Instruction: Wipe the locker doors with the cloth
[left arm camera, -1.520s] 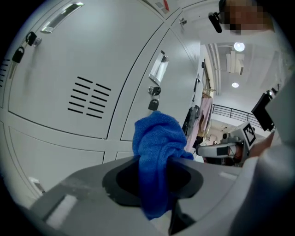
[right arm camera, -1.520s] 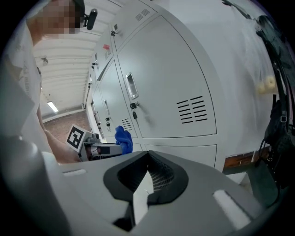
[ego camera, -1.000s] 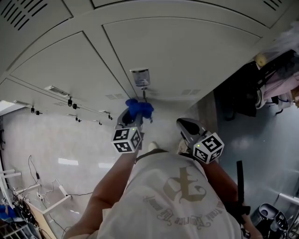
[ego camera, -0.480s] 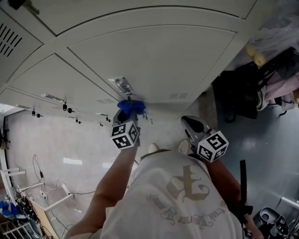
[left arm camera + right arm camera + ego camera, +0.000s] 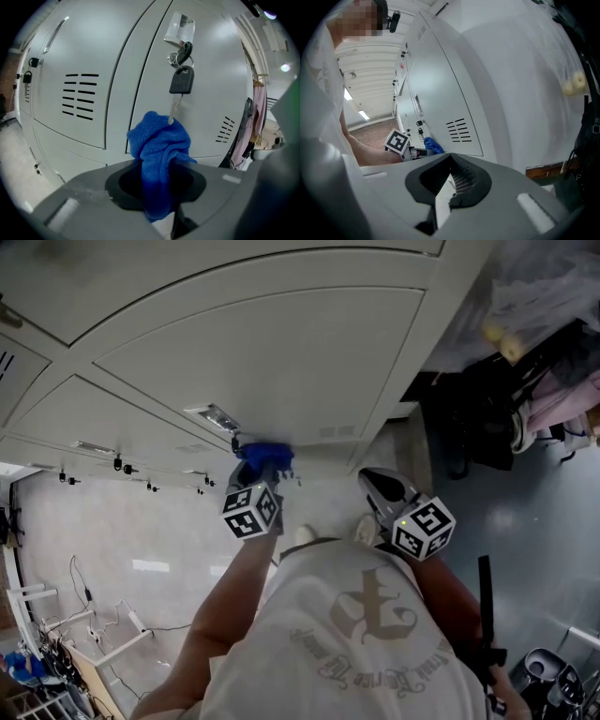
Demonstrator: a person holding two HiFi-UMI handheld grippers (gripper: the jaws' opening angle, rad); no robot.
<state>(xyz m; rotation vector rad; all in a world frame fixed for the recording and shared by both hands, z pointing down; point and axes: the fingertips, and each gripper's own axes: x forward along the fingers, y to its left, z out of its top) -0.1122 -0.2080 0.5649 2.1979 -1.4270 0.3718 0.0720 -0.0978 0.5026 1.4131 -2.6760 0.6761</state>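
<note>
My left gripper point(image 5: 257, 482) is shut on a bunched blue cloth point(image 5: 264, 457) and holds it against the lower part of a pale grey locker door point(image 5: 281, 352). In the left gripper view the cloth point(image 5: 159, 147) sticks out of my left gripper point(image 5: 161, 187), and its top touches a black-headed key point(image 5: 181, 80) hanging from the door's lock under a clear tag point(image 5: 179, 27). My right gripper point(image 5: 380, 489) hangs back from the lockers, near the person's waist. In its own view my right gripper point(image 5: 449, 182) has its jaws together with nothing between them, and the cloth point(image 5: 432, 146) shows far off.
More locker doors with vent slots point(image 5: 80, 93) run to the left. Dark bags and hanging clothes point(image 5: 487, 418) fill the space right of the lockers. Cables and a white frame point(image 5: 84, 624) lie on the floor at lower left. A black object point(image 5: 544, 676) stands at lower right.
The left gripper has slid the cloth along the door, from just below the lock to lower down and right of it. The right gripper has barely moved.
</note>
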